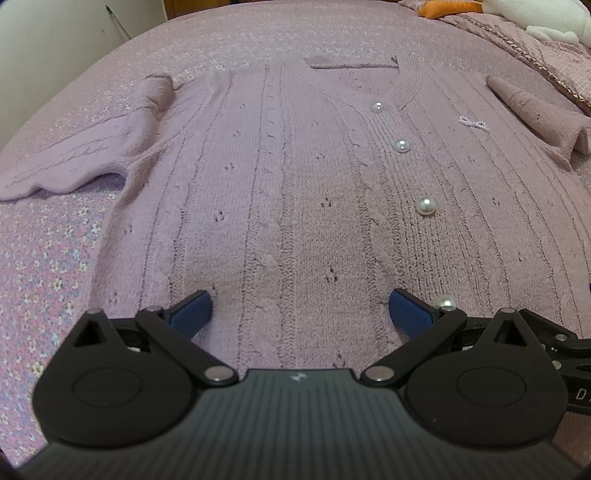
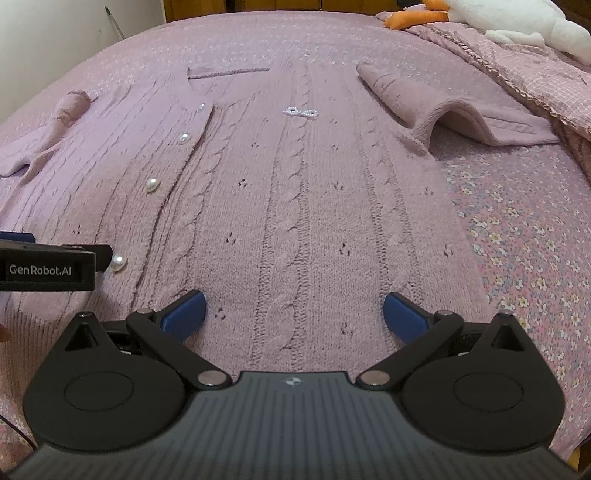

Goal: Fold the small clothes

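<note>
Cardigan (image 1: 295, 192), lilac cable-knit with round pearl buttons (image 1: 424, 205), lies flat

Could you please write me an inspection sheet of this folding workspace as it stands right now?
Surface: bed with a pink floral bedspread, smooth where it shows.
Job's things: lilac cable-knit cardigan lying flat, front up, buttoned with pearl buttons; bead bow on the chest; left sleeve spread out, right sleeve bent with its cuff open.
Clutter: white and orange plush toy on a checked quilt at the far right.
Grippers: left gripper and right gripper both open and empty, low over the hem end of the cardigan.
Cables: thin dark cord at the lower left edge.
Surroundings: pale wall, wooden furniture behind the bed.
</note>
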Motion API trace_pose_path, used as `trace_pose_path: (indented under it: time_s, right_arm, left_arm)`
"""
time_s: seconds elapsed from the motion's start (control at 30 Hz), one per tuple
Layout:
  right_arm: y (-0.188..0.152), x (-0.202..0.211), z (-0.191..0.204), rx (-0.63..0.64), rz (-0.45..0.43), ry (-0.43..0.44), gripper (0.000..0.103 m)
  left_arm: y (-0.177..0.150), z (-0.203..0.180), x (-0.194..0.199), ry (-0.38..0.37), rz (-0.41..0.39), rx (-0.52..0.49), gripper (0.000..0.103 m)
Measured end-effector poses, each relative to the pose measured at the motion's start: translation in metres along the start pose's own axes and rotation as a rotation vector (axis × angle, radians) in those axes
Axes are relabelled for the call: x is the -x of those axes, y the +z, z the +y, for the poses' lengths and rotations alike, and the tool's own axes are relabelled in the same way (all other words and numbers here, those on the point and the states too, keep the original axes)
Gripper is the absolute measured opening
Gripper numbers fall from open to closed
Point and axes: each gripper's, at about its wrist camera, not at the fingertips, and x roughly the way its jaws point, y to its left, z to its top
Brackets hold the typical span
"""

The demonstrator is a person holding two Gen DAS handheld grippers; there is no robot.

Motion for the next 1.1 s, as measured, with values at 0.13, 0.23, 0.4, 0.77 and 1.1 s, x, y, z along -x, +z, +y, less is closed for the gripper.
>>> trace_pose_path:
  time_s: [0.13,0.23,0.4,0.77,1.1]
  right_arm:
    - [0.001,0.001,-0.003,0.015,0.015,0.032,0.103]
    - [0.005,0.003,-0.009,0.029,0.042,0.074,0.103]
    - [0.019,0.004,-0.022,0.037,0.116,0.158,0.103]
    - [0.084,0.006,-0.159,-0.297,0.109,0.281,0.103]
    - [0.140,-0.058,-0.276,-0.446,-0.011,0.111,0.103]
  left_arm:
    - [0.001,0.001,0.000,-0.004,0.010,-0.002,0.103]
    - [0.004,0.001,0.000,-0.005,0.022,0.001,0.103]
    - [0.011,0.001,-0.002,-0.004,0.059,-0.003,0.103]
    - [0.017,0.002,-0.008,-0.010,0.088,-0.004,0.103]
    - [0.017,0.000,-0.010,-0.001,0.089,-0.005,0.103]
